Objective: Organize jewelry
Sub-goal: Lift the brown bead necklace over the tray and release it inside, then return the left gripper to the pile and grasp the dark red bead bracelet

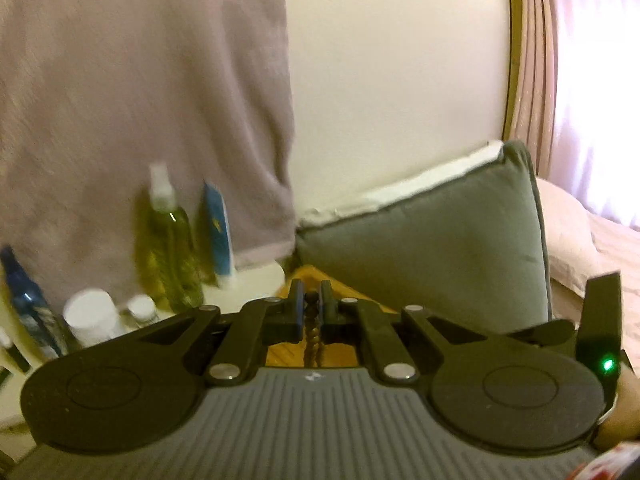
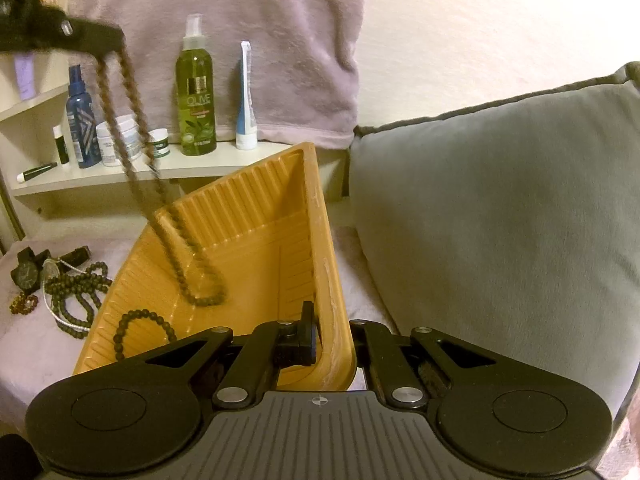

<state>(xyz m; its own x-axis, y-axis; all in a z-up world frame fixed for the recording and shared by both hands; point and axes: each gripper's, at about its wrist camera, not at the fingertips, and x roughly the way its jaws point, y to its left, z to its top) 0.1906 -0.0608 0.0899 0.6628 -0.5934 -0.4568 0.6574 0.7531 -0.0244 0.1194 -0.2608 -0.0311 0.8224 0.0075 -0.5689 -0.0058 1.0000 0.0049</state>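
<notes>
So the right gripper (image 2: 318, 336) was clamped tight on the near right rim of the orange tray (image 2: 256, 240), one finger inside the wall, the other outside, propping the tray up at a tilt on the pinkish bed cover (image 2: 32, 344). The left gripper (image 2: 108, 44) was up high at the far left, jaws pinched together on a long brown bead necklace (image 2: 132, 152); the loop hung down with its bottom end already lying on the ribbed tray floor. In the left wrist view you could see the same strand (image 1: 312, 332) squeezed between the blue pads.

A black bead bracelet (image 2: 140, 332) sat in the tray's near left corner. Left of the tray, well apart from its edge, was the leftover pile: dark bead strands (image 2: 76, 284) and a black watch (image 2: 26, 274).

Room-wise, the grey cushion (image 2: 500, 220) crowded the tray's right side, and the shelf with the olive spray bottle (image 2: 196, 92) sat just behind it. Open space was mostly over the tray and to its left.
</notes>
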